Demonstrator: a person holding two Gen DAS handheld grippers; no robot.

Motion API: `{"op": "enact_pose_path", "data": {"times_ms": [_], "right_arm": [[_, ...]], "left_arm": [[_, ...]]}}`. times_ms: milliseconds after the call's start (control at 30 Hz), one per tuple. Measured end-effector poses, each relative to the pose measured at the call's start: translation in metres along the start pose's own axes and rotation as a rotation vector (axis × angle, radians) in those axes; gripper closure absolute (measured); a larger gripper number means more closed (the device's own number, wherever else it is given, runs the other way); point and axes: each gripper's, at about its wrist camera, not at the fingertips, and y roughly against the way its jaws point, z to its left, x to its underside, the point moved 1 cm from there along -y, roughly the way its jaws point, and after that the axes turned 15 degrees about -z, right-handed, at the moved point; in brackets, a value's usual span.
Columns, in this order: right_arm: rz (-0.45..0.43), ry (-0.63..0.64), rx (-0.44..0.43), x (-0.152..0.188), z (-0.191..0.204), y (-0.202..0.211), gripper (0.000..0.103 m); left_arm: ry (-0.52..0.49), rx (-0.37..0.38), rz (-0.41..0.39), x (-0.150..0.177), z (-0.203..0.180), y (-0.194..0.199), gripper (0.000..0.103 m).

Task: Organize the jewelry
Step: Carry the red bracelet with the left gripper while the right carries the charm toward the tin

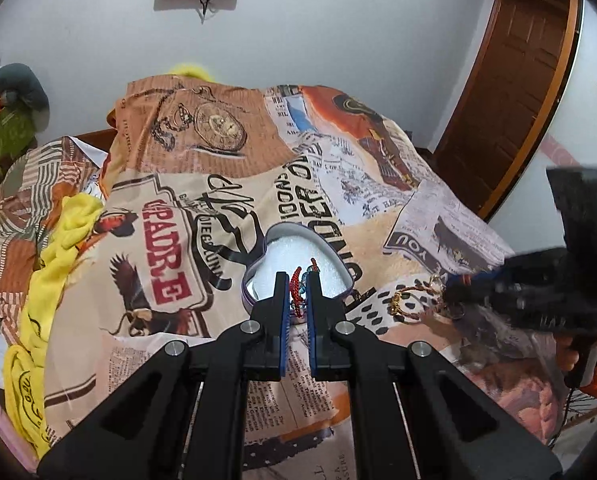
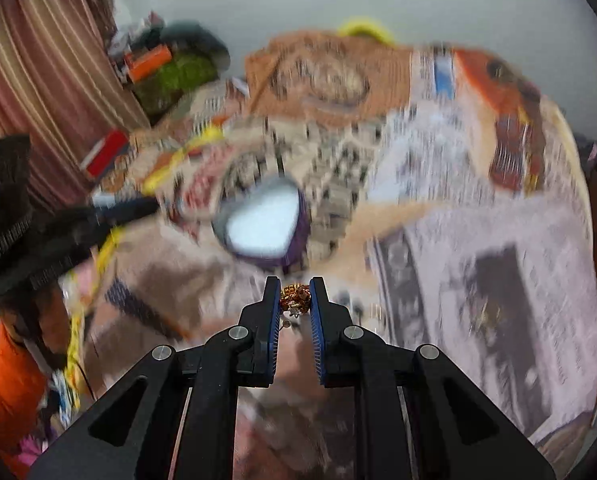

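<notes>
Presently catalogued, on a bed under a printed bedspread (image 1: pixel 202 168):

Item, heart-shaped tin (image 1: pixel 298 264): lid off, white padded lining showing, set near the middle of the bedspread, likely as the collecting place for the pieces.

Item, red cord bracelet (image 1: pixel 297 286): pinched between the closed fingers of the left gripper (image 1: pixel 298 292), held right over the near part of the tin (a small blue bead shows beside the cord); probably about to be lowered in.

Item, gold ornament with red accents (image 2: pixel 295 298): clamped between the closed fingers of the right gripper (image 2: pixel 294 300), held above the bedspread just short of the tin; right view heavily blurred, so exact kind of piece not determinable.

Item, gold chain (image 1: pixel 408 300): loose on the bedspread right of the tin, beside the right gripper, not yet put away.

Item, yellow cloth (image 1: pixel 54 264): crumpled at the left edge, no part in the sorting.
</notes>
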Motion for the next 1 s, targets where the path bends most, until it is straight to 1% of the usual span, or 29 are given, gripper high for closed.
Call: {"op": "enact_pose_path", "data": {"times_ms": [33,167,333,367,600,700,800,867,900,933,1000], "right_arm": [[0.031,0.007,0.004,0.01,-0.002,-0.001,0.09],[0.082,0.017,0.007,0.03,-0.007,0.005,0.09],[0.105,0.055,0.013,0.041,-0.005,0.016,0.09],[0.102,0.068,0.026,0.044,-0.004,0.019,0.09],[0.106,0.116,0.041,0.052,0.0,0.024,0.089],[0.114,0.133,0.068,0.053,-0.001,0.029,0.086],[0.101,0.145,0.083,0.049,0.0,0.037,0.085],[0.079,0.159,0.093,0.044,0.002,0.045,0.081],[0.069,0.163,0.09,0.041,0.003,0.049,0.075],[0.061,0.164,0.09,0.039,0.004,0.051,0.066],[0.027,0.167,0.105,0.034,0.004,0.06,0.058]], "left_arm": [[0.001,0.002,0.004,0.001,0.0,-0.002,0.097],[0.011,0.005,0.015,0.005,-0.001,-0.008,0.097],[0.011,0.006,0.028,0.008,-0.006,-0.012,0.097],[0.005,0.006,0.029,0.008,-0.008,-0.012,0.097],[-0.037,0.003,0.028,0.01,-0.017,-0.008,0.097],[-0.041,0.006,0.026,0.01,-0.018,-0.007,0.097],[-0.038,0.008,0.023,0.009,-0.018,-0.007,0.097],[-0.037,0.009,0.025,0.009,-0.018,-0.007,0.097],[-0.036,0.009,0.027,0.01,-0.018,-0.008,0.097],[-0.036,0.01,0.028,0.01,-0.018,-0.008,0.097],[-0.038,0.009,0.031,0.011,-0.018,-0.009,0.097]]}}
